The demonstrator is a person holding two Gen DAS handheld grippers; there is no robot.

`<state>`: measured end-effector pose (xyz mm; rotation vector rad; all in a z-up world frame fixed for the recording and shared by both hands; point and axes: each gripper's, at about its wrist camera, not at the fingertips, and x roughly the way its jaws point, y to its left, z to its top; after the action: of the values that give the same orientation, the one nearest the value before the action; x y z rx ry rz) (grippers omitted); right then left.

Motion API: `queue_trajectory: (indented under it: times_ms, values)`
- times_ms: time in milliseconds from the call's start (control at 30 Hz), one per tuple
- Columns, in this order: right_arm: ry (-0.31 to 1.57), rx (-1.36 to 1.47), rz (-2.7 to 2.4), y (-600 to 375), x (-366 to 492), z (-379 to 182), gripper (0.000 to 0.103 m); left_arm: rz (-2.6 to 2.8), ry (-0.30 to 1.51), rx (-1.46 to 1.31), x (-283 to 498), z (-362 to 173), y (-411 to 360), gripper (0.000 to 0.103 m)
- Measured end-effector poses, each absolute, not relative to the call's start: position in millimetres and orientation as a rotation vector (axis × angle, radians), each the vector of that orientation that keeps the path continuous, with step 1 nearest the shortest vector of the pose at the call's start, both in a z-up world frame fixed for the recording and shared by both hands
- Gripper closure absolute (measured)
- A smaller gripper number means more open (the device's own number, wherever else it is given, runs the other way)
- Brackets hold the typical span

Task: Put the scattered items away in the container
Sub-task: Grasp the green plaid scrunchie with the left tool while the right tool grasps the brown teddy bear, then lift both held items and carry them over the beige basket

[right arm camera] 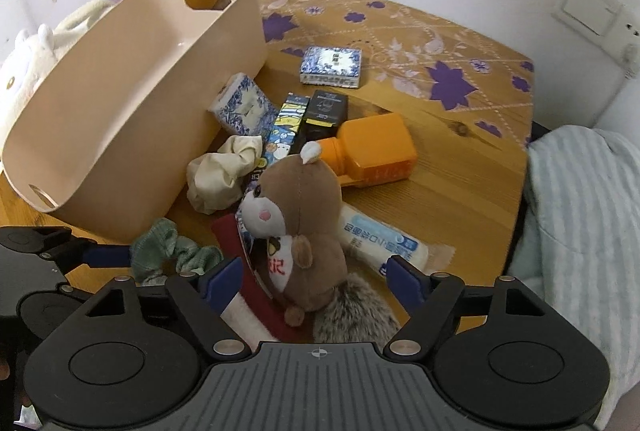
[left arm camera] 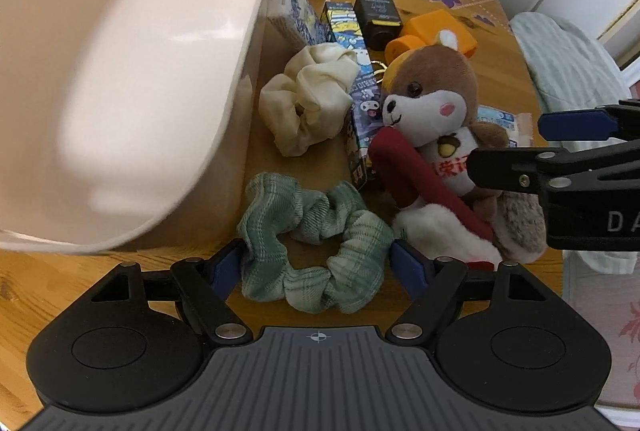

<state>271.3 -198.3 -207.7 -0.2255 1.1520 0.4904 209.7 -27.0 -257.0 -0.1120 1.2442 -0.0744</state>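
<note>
A beige tub stands empty on the wooden table, at the left in both views. My left gripper is open, its blue pads on either side of a green plaid scrunchie that lies on the table. My right gripper is open around a brown squirrel plush with a red scarf. The plush also shows in the left wrist view. A cream scrunchie lies next to the tub.
Scattered behind the plush are two blue-patterned tissue packs, a cartoon box, a black box, an orange bottle and a white tube. A striped blanket lies past the table's right edge.
</note>
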Motion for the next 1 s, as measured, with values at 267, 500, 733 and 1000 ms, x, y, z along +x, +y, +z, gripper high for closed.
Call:
queue_trajectory:
  times_ms: [267, 500, 733, 1000]
  values:
    - [1.192, -0.234, 0.501, -197, 283, -226, 0.026, -0.072, 1.264, -0.135, 219, -268, -29, 0.023]
    - [1.221, -0.219, 0.521, -195, 291, -237, 0.031, -0.061, 1.261, -0.133, 220, -269, -29, 0.023]
    - [1.257, -0.207, 0.556, -191, 289, -245, 0.04, -0.045, 1.257, -0.123, 221, -269, -33, 0.031]
    - [1.292, -0.158, 0.567, -191, 294, -257, 0.054, -0.025, 1.256, -0.093, 220, -268, -31, 0.047]
